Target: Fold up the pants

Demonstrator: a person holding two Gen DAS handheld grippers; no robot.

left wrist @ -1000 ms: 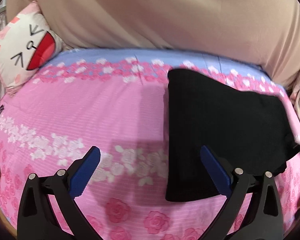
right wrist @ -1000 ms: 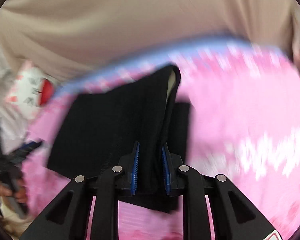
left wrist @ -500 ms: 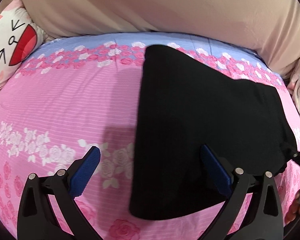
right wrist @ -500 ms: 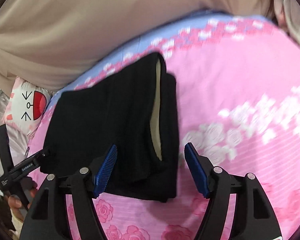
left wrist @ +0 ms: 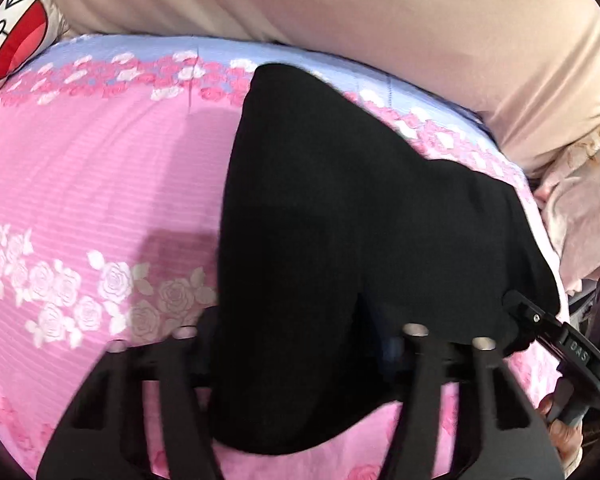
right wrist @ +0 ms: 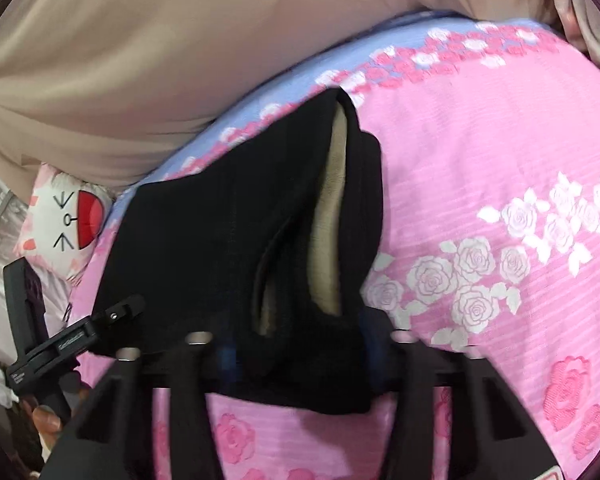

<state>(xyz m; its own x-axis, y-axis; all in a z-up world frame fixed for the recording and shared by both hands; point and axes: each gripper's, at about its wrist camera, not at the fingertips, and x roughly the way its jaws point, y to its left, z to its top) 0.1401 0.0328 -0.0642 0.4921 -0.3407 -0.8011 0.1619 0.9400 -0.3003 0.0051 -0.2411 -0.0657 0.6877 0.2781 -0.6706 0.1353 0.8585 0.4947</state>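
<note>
Black pants (left wrist: 360, 200) lie folded on the pink rose bedspread (left wrist: 100, 184). My left gripper (left wrist: 296, 340) is closing on their near left edge; the cloth fills the gap between its fingers and puckers upward. In the right wrist view the pants (right wrist: 204, 240) show a beige lining (right wrist: 332, 208) at the open waist. There my right gripper (right wrist: 296, 340) is closing too, and its blue pads (right wrist: 366, 320) press the bunched waist end. Each view shows the other gripper at the pants' far corner: the right gripper (left wrist: 540, 328), the left gripper (right wrist: 116, 312).
A cat-face pillow (right wrist: 68, 220) lies at the bed's far left corner. Beige fabric (left wrist: 340, 8) hangs behind the bed along its blue border. Pale bedding (left wrist: 580, 208) is heaped at the right. A person's hand (right wrist: 48, 420) holds the left gripper's handle.
Both grippers stood wide open over the pants half a second ago; both have now closed in on the cloth. The left one also came down lower onto the near edge.
</note>
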